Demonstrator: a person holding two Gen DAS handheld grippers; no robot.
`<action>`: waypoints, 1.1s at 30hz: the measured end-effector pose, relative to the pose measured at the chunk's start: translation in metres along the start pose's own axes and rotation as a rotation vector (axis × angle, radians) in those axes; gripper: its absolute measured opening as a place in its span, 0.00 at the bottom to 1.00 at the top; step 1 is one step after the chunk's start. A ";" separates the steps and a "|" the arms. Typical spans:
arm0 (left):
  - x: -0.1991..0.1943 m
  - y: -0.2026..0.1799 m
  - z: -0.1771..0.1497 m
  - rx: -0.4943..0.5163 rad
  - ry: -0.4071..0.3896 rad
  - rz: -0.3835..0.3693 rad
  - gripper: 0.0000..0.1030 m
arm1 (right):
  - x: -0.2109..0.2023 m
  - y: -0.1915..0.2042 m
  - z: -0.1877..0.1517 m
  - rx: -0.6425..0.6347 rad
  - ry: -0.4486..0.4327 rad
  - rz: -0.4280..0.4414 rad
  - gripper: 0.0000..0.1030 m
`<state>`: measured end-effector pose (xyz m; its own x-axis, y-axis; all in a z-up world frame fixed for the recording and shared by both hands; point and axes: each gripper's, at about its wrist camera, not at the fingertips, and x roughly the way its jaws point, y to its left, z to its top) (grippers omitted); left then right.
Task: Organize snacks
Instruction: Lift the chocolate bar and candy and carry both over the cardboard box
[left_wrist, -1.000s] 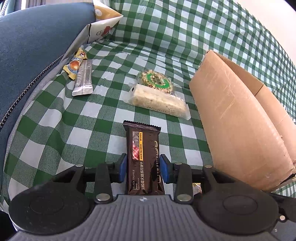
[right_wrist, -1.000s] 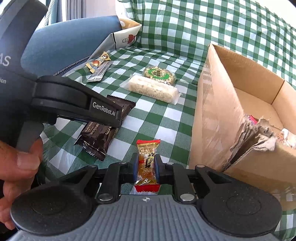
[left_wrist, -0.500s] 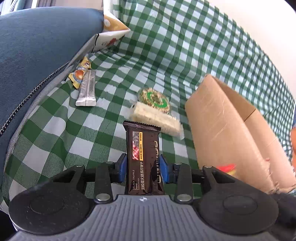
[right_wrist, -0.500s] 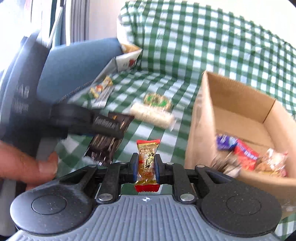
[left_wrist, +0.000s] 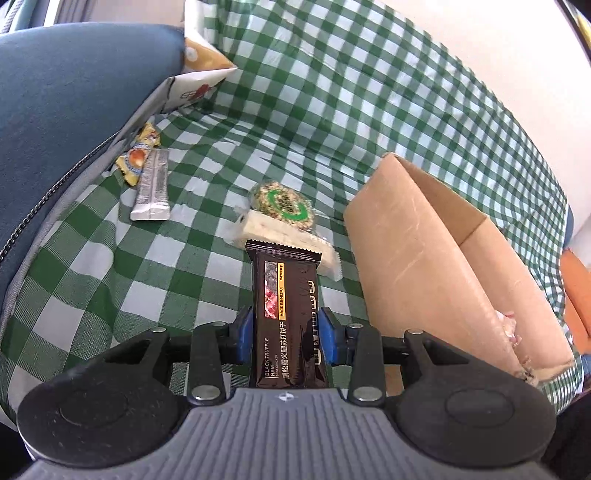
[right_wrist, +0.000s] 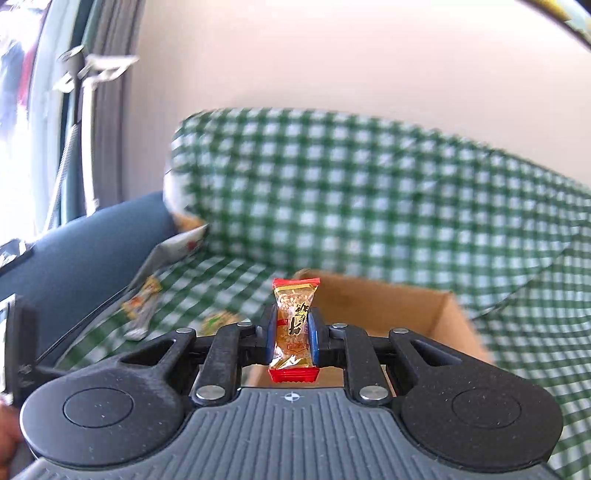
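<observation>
**Both tongs loaded beside the cardboard box**

The left tongs (left_wrist: 285, 334) are clamped on a dark cracker bar (left_wrist: 286, 314), held above the green checked cloth (left_wrist: 92, 258). The right tongs (right_wrist: 293, 334) are clamped on a small red-ended candy (right_wrist: 293, 325), just in front of the open cardboard box (right_wrist: 388, 314). Beyond the bar lie a white wafer pack (left_wrist: 273, 232) touching a round green-labelled snack (left_wrist: 284, 203), left of the box. Farther left, a silver sachet (left_wrist: 152, 188) overlaps a yellow packet (left_wrist: 137, 158) beside the blue cushion (left_wrist: 66, 110).
</observation>
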<state>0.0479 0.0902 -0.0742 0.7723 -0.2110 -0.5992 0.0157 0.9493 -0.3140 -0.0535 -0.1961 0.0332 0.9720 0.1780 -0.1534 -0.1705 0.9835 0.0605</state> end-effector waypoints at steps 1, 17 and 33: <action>-0.001 -0.001 0.000 0.007 -0.002 -0.002 0.39 | -0.003 -0.010 0.001 0.015 -0.018 -0.021 0.18; -0.027 -0.031 -0.010 0.143 -0.033 -0.017 0.39 | 0.019 -0.089 -0.068 0.321 -0.141 -0.110 0.17; -0.029 -0.134 0.047 0.249 -0.022 -0.080 0.39 | 0.019 -0.091 -0.070 0.303 -0.212 -0.056 0.18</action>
<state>0.0531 -0.0201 0.0205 0.7759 -0.2854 -0.5627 0.2313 0.9584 -0.1671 -0.0314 -0.2800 -0.0445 0.9958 0.0819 0.0406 -0.0910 0.9315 0.3522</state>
